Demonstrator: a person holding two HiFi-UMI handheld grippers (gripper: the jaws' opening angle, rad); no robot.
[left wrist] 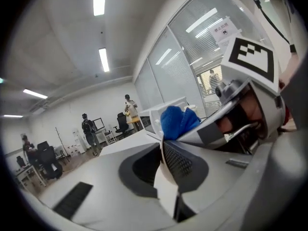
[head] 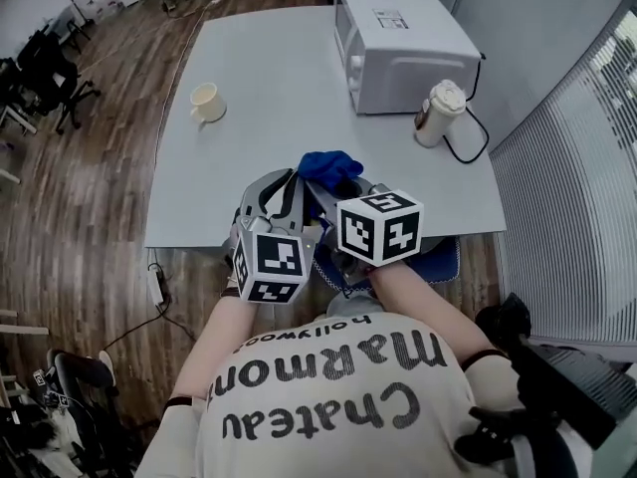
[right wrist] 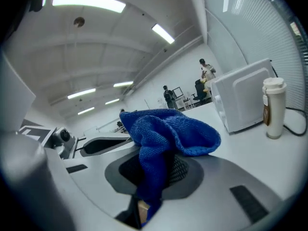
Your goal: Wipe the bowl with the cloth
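table (head: pixel 259 118) lies bare at 12 o'clock, a wide lane. mug (head: pixel 206 103) stands at 11, well apart. microwave (head: pixel 398 43) blocks 1 o'clock; tumbler (head: pixel 439 113) and a cord (head: pixel 468 152) crowd 2.

Blue knitted cloth (right wrist: pixel 166 131) — bunched, held aloft; white bowl (left wrist: pixel 166 189) — edge-on, gripped.
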